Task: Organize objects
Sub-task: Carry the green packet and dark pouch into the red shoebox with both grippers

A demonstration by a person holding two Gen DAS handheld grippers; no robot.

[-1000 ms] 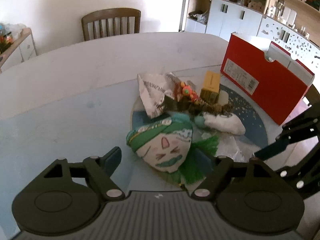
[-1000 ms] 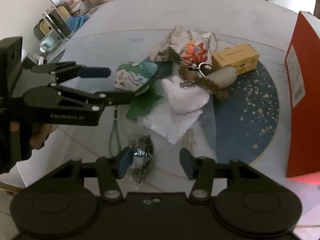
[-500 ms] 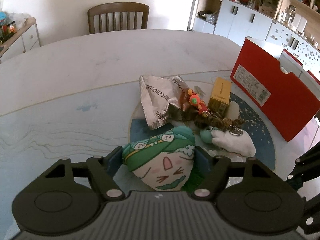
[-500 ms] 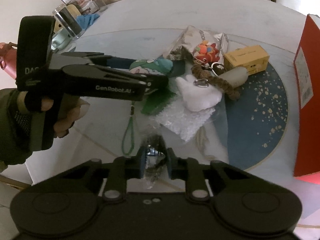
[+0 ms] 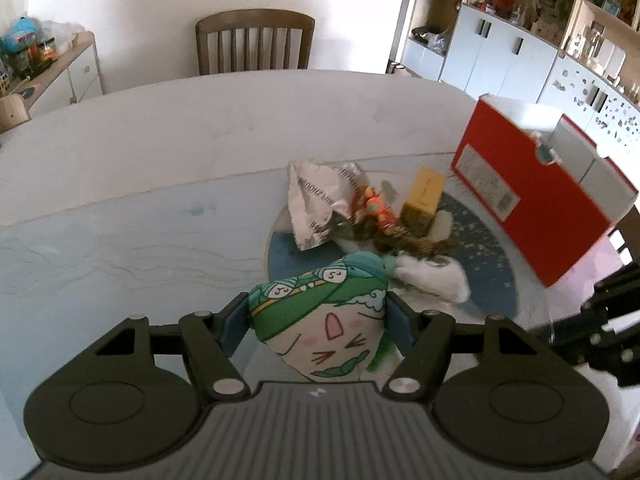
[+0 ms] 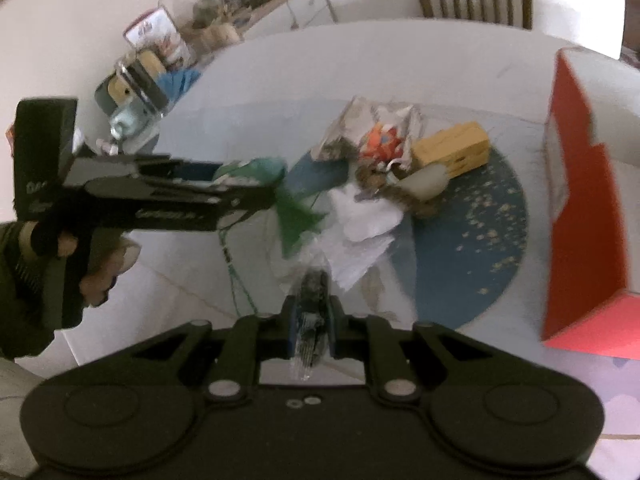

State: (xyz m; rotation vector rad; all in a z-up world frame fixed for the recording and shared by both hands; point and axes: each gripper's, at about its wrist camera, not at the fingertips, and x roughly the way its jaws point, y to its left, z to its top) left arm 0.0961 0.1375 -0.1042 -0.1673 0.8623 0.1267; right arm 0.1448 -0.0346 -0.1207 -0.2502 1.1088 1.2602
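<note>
The left gripper (image 5: 318, 322) had its blue fingers (image 5: 232, 326) set against both sides of a plush charm (image 5: 324, 320) with a green headscarf and a drawn squinting face, and the jaws were closing on it. In the right wrist view the charm (image 6: 256, 170) hung clear of the bench in that gripper, its green tassel (image 6: 296, 220) and cord trailing below, with a person's hand (image 6: 96, 264) around the black grip.

The right gripper (image 6: 311, 322) had its fingers (image 6: 289, 326) drawn nearly together, pinching a small clear packet with dark contents (image 6: 313, 300); that view was blurred, so the contents could not be made out.

Beyond both grippers lay the rest of the pile on a round blue speckled mat (image 6: 472, 232) on the pale bench (image 5: 200, 140): a white plush piece (image 5: 432, 280), a crumpled silver wrapper (image 5: 316, 200), an orange toy figure (image 5: 376, 206), a brown braided cord (image 5: 416, 244), and a yellow box (image 5: 424, 196). A sheet of white bubble wrap (image 6: 360, 252) lay just beside the white plush. A red shoebox (image 5: 532, 200) stood at the mat's far right edge. A wooden chair (image 5: 254, 40) stood at the bench's far side.
</note>
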